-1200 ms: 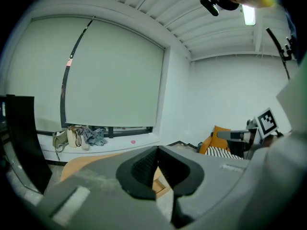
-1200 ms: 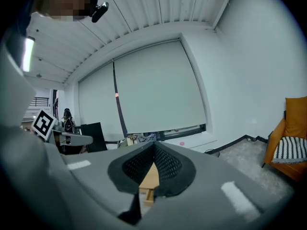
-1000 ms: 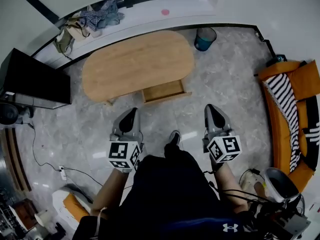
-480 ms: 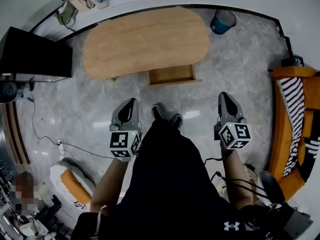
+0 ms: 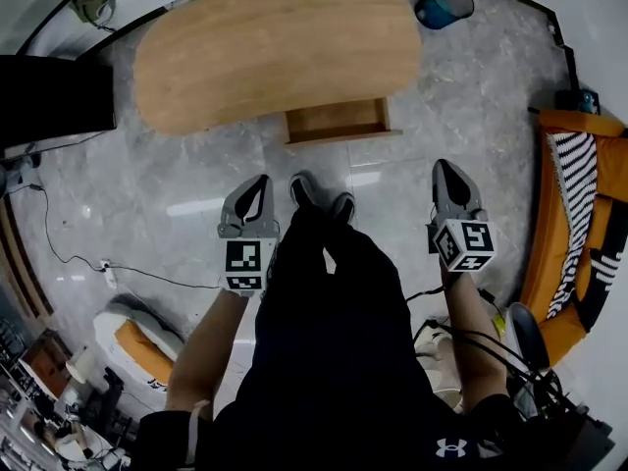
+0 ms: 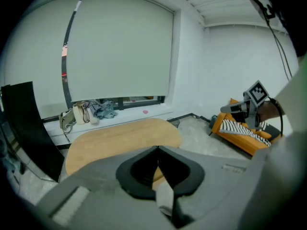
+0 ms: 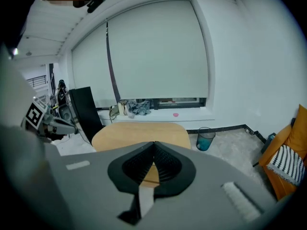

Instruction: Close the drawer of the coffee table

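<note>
Drawer open, jutting from near side of coffee table. Left gripper and right gripper short of table, well apart from drawer, both pressed together, pinching nothing. Blue bin off table's right end.

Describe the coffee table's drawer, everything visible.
The drawer is a shallow rectangular box of light wood, matching the oval coffee table. It stands pulled out from the table's near long side, toward the person, over the grey marbled floor. Its inside looks empty, and no handle can be made out. Only the table touches it: the left tool and right tool, both shut, are short of it.
</note>
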`<state>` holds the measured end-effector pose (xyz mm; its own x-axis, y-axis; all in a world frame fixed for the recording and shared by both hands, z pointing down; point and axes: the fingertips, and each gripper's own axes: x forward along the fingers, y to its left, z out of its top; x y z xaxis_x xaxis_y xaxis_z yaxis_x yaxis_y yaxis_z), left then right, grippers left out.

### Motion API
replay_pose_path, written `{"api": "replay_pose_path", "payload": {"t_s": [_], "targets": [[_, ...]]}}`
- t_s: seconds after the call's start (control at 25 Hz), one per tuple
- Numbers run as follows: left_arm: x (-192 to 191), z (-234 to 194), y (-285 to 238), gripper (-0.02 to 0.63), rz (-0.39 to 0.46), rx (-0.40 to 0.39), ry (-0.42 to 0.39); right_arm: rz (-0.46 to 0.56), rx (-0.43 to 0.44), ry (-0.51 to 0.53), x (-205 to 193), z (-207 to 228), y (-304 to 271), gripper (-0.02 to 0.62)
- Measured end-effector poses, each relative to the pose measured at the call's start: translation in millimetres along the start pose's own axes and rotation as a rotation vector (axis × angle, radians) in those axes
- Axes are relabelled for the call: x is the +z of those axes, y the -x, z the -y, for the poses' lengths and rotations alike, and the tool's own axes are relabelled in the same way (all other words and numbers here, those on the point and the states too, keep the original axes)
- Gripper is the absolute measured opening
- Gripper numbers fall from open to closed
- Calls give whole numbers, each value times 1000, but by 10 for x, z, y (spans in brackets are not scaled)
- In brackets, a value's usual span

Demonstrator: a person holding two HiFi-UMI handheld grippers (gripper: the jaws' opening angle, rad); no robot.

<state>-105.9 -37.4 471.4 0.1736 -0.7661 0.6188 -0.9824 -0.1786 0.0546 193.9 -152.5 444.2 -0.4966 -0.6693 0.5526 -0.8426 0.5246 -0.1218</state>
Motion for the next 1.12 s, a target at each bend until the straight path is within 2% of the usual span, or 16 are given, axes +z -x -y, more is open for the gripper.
{"api": "replay_pose_path", "payload": {"t_s": [0.08, 0.24, 0.36, 0.48, 0.6, 0.8, 0.96, 1.12], "targets": [[-224, -48, -210, 8, -38, -21, -46, -40, -1, 46, -215, 14, -202, 3], [-742, -81, -670, 71, -139, -81, -121, -141, 40, 130, -785, 119, -613, 8], [-1164, -50, -999, 134, -244, -120, -136, -228, 98, 153, -1233, 241, -864, 69], [-1523, -91, -1246, 163, -312, -95, -102, -287, 152, 167, -1623, 339, -1134, 164], [-1810, -106, -1484, 163, -333, -50, -32, -321, 184, 189, -1931, 476, -1418, 213], [-2400, 19, -1865, 179, -427, -40, -41, -397, 190, 249, -2483, 812, -1779, 213], [-2891, -38, -2183, 178, -499, -9, 16, -474, 187, 304, -2981, 1001, -2029, 202], [-3118, -142, -2444, 178, -514, 39, 58, -521, 196, 337, -3328, 1066, -2216, 196]]}}
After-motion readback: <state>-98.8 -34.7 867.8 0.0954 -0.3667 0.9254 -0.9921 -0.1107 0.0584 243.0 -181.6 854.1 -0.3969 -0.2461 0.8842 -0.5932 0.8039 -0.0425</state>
